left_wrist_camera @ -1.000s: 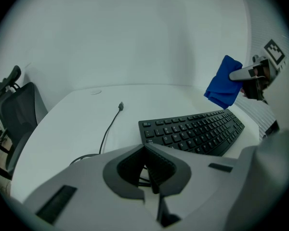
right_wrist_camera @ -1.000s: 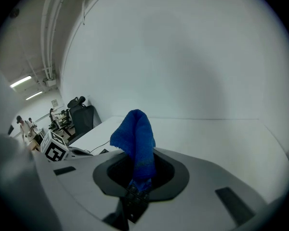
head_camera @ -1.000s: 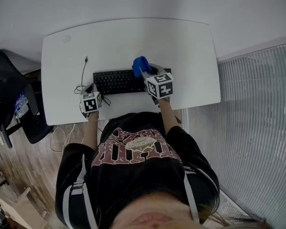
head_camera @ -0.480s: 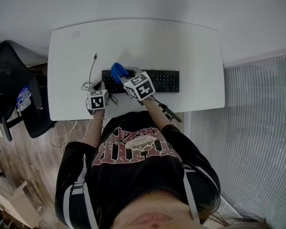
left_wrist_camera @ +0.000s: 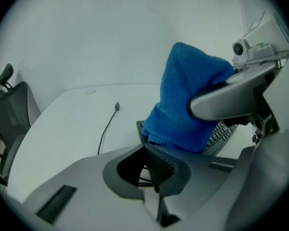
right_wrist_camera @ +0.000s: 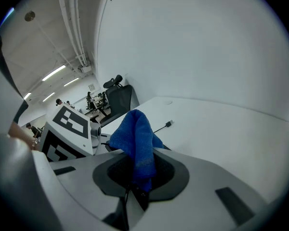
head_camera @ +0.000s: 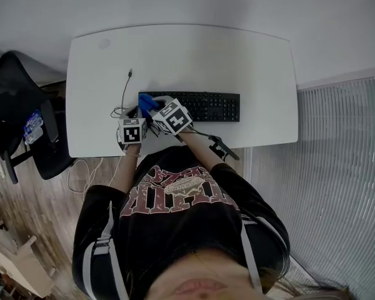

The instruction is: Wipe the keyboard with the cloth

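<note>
A: Where the right tongs point(right_wrist_camera: 138, 186) come together, what sits between them?

B: The blue cloth point(right_wrist_camera: 134, 136). They are clamped on its lower part, and the rest stands up out of them in a folded bunch.

A: And the left tongs point(left_wrist_camera: 156, 179)?

B: Pressed together with nothing in them. The ribbed pad shows in the hollow behind the tips.

A: How do the two lie to each other?

B: Close, side by side at the near left of the white desk point(head_camera: 194, 55), with the right one reaching across from the right. In the left gripper view the cloth hangs right ahead, one grey finger of the right tongs pressed into its side.

A: Where is the cloth against the keyboard?

B: Over the left end of the black keyboard point(head_camera: 206, 106), its lower edge at that corner. Whether it presses on the keys I cannot tell. The keyboard lies flat, lengthwise along the desk's near half.

A: Anything else around?

B: A thin black cable point(head_camera: 124, 92) runs from loops beside the left tongs away across the bare desk and ends in a loose plug point(head_camera: 130, 73). Left of the desk stands a black office chair point(head_camera: 12, 105) on a wooden floor point(head_camera: 25, 230).
</note>
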`<state>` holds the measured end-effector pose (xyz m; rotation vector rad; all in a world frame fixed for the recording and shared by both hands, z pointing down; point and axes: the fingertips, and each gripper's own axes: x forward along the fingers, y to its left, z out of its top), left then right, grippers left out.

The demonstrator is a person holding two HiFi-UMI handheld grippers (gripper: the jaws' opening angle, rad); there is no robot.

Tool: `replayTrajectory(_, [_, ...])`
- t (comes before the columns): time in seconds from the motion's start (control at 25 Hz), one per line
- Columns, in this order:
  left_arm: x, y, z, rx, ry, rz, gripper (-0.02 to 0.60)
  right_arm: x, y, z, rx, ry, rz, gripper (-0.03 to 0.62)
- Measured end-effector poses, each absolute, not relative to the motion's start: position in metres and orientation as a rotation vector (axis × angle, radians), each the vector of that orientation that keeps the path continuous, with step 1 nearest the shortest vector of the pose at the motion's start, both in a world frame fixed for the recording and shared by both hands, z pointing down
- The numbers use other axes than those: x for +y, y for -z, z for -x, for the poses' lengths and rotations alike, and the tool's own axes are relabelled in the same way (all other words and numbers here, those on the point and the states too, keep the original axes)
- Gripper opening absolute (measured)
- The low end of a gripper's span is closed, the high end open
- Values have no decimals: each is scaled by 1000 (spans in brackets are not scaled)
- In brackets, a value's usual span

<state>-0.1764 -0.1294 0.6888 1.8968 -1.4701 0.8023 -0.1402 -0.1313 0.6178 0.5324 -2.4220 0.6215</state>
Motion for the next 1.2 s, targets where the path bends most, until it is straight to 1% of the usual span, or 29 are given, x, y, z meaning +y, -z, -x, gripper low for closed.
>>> replayTrajectory(0.36, [-129, -688, 178, -1467, -805, -1897, 32, -128, -636, 138, -2366, -556, -521, 64])
replayTrajectory(1.2, [-129, -693, 177, -1486, -846, -1882, 32, -139, -657, 79, -2304, -534, -617, 64])
